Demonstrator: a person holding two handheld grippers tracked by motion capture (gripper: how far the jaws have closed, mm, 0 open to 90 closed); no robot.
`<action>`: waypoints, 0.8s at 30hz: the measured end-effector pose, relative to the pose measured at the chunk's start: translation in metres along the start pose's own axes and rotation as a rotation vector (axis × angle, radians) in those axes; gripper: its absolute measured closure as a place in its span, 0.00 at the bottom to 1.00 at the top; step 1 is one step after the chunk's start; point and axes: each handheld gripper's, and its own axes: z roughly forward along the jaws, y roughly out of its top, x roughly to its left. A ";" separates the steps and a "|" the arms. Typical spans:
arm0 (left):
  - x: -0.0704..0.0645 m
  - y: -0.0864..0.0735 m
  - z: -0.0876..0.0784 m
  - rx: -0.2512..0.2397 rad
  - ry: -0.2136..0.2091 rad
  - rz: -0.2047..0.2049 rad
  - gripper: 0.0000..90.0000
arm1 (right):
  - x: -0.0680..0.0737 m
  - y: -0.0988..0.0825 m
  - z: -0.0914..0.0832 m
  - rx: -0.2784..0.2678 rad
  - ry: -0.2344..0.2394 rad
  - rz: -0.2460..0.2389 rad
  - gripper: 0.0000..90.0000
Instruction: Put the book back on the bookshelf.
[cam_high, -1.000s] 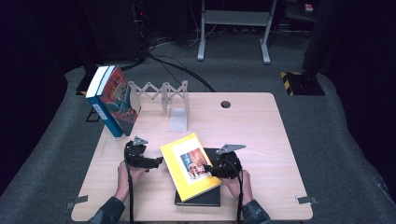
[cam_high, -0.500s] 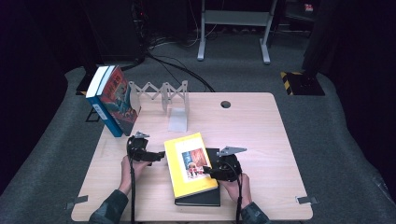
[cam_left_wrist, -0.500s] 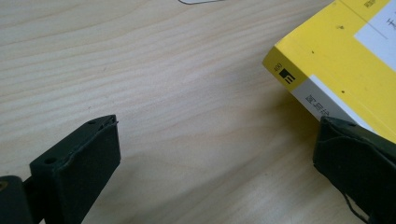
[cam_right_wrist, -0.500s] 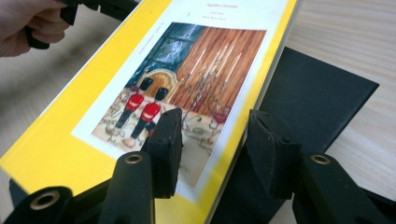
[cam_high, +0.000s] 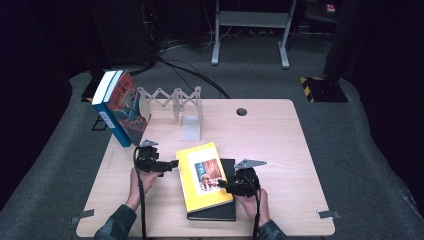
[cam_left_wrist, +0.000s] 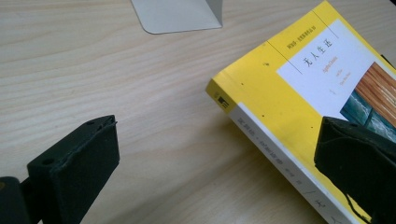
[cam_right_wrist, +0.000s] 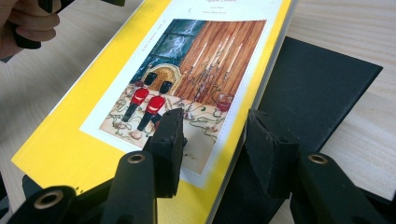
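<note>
On the wooden table (cam_high: 280, 150), the yellow book (cam_right_wrist: 154, 88) sits between the right gripper (cam_right_wrist: 212, 140) jaws, narrowly clamped; left gripper (cam_left_wrist: 215, 163) gapes wide beside its spine; lift evenly, keeping it level

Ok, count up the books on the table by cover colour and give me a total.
Yellow book: 1
Black book, under the yellow one: 1
Blue-spined book, leaning at the rack: 1
Red-covered book, beside it: 1
Total: 4
</note>
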 end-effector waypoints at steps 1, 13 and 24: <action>-0.001 0.000 0.002 0.005 -0.005 0.003 0.00 | 0.001 0.000 0.000 -0.001 0.003 0.005 0.63; -0.009 0.002 0.018 0.054 -0.056 0.010 0.00 | 0.008 0.000 0.003 -0.012 -0.021 -0.024 0.63; -0.011 0.004 0.025 0.073 -0.093 0.004 0.00 | 0.011 0.001 0.006 -0.008 -0.013 -0.024 0.63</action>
